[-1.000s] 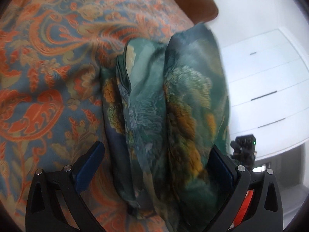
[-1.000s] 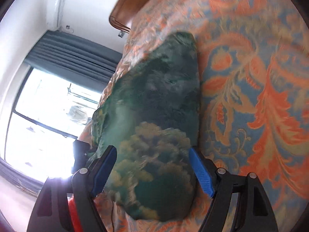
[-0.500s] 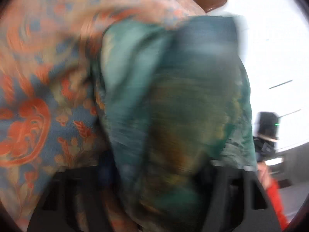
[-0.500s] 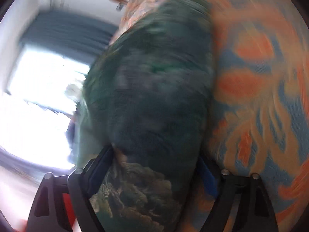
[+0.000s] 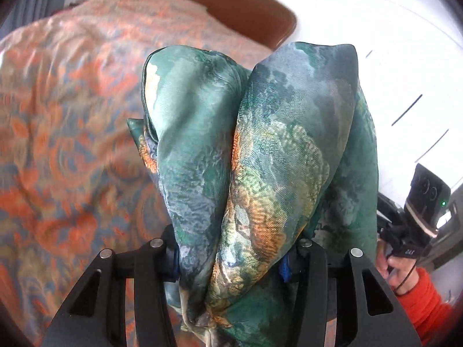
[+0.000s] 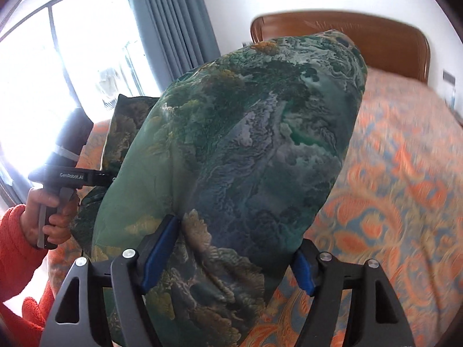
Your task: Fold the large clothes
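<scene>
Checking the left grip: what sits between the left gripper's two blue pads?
Bunched folds of the green printed garment fill the left gripper, whose jaws are closing on it; left wrist view.

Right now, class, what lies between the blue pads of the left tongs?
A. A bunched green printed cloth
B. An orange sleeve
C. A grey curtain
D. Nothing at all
A: in the left wrist view the green printed cloth is bunched between the closing pads of the left tongs.
</scene>
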Motion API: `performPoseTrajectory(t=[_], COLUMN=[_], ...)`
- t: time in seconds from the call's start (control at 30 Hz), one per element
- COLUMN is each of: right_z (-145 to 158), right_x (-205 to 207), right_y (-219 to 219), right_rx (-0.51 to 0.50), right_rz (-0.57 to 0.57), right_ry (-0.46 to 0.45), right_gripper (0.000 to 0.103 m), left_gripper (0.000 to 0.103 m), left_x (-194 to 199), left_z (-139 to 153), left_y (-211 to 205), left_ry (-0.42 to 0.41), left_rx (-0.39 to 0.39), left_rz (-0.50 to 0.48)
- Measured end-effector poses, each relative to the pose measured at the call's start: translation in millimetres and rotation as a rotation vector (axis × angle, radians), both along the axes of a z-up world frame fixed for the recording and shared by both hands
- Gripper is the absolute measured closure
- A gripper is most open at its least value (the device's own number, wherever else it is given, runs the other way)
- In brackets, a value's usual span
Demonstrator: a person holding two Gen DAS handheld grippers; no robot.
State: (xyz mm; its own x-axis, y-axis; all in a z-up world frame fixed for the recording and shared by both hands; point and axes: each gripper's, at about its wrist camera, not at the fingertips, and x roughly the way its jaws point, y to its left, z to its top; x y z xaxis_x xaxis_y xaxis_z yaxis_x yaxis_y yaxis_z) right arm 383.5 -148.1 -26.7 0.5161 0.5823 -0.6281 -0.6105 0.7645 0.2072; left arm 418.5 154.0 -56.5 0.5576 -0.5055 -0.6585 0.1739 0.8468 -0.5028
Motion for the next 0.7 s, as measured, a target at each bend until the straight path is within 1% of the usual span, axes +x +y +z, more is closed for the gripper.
performPoseTrajectory(t=[0.13, 0.2, 0.27, 0.37, 0.4, 0.43, 0.5, 0.53, 0.57, 0.6, 0.63, 0.67, 0.7], right_z=[24.8, 25.4, 22.9, 2.8, -5.6, -18.5, -42.9, -61.4, -72.4, -84.5, -88.9, -90.1, -86.9], right_x=[14.4, 29.2, 42.4, 70.8, 75.4, 82.7, 96.3, 103.8, 107.5, 111.5, 111.5, 109.6, 106.2], right_y=[-6.5, -7.4, -8.8, -22.4, -25.4, -29.1, -34.9, -39.6, -44.3, -55.2, -67.1, -83.9, -95.2], right_rx=[0.028, 0.042, 0.052, 0.058, 0.057, 0.054, 0.051, 0.050, 0.057, 0.093, 0.147, 0.230, 0.270], right_rz=[-0.010, -0.017, -0.025, -0.040, -0.045, -0.052, -0.067, -0.090, -0.114, -0.163, -0.208, -0.254, -0.277], right_ry=[-0.037, -0.024, 0.001, 0.070, 0.092, 0.128, 0.217, 0.280, 0.319, 0.370, 0.404, 0.421, 0.411], right_gripper=[0.030, 0.030, 0.029, 0.029, 0.029, 0.029, 0.029, 0.029, 0.026, 0.023, 0.018, 0.016, 0.016], left_gripper=[0.054, 0.054, 0.053, 0.052, 0.049, 0.046, 0.028, 0.024, 0.017, 0.012, 0.012, 0.012, 0.012], left_x=[23.9, 49.4, 56.3, 73.0, 76.0, 80.7, 85.6, 84.3, 81.5, 77.4, 73.4, 68.0, 61.1], left_z=[9.5, 2.2, -9.8, -49.5, -60.9, -78.8, -109.1, -112.7, -113.2, -109.0, -103.2, -92.9, -80.6], left_y=[-12.1, -21.8, -33.1, -41.0, -41.6, -43.4, -39.5, -34.2, -24.3, -14.8, -9.2, -4.1, -1.1], left_ry=[-0.029, -0.018, 0.006, 0.082, 0.108, 0.145, 0.195, 0.194, 0.186, 0.171, 0.156, 0.129, 0.093], left_rx=[0.014, 0.020, 0.021, 0.014, 0.013, 0.014, 0.019, -0.007, -0.060, -0.107, -0.116, -0.101, -0.064], left_rz=[0.010, 0.014, 0.010, 0.006, 0.007, 0.014, 0.070, 0.097, 0.125, 0.139, 0.146, 0.149, 0.154])
